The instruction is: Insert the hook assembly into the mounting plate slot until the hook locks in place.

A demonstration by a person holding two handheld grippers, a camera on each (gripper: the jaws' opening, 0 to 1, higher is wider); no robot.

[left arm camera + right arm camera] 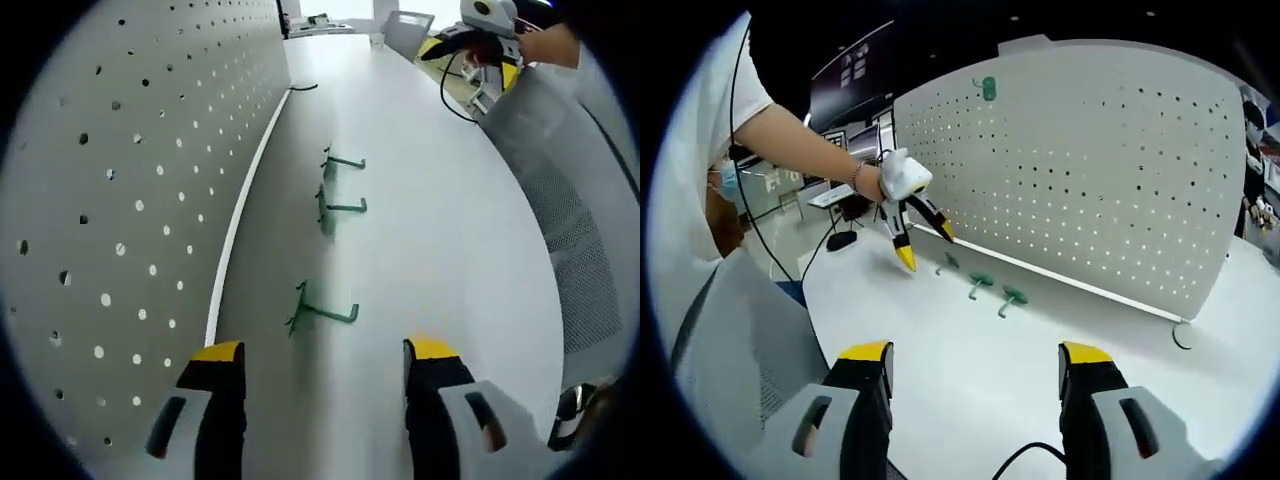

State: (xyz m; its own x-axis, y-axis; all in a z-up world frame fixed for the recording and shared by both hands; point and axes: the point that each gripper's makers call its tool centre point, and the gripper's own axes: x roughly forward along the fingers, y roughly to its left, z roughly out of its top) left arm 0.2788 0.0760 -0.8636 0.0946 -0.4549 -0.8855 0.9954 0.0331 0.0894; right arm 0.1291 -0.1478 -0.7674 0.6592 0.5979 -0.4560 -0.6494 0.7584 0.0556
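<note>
White table [450, 250], pegboard [120, 180] at nine o'clock — reaching stage: left gripper [325, 365] spread toward nearest hook [322, 310]; right gripper [975, 365] spread, empty — next, pinch it.

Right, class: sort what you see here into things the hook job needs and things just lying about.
Needed:
- green hooks on the table
- pegboard, the mounting plate
- left tool
- right tool

Lying about:
- black cable
- mesh chair
- green tag on the board

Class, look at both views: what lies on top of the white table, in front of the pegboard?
Three green hooks lie in a row on the white table near the pegboard. The left hand-held gripper hovers open near the closest one. The hooks' undersides are hidden.
</note>
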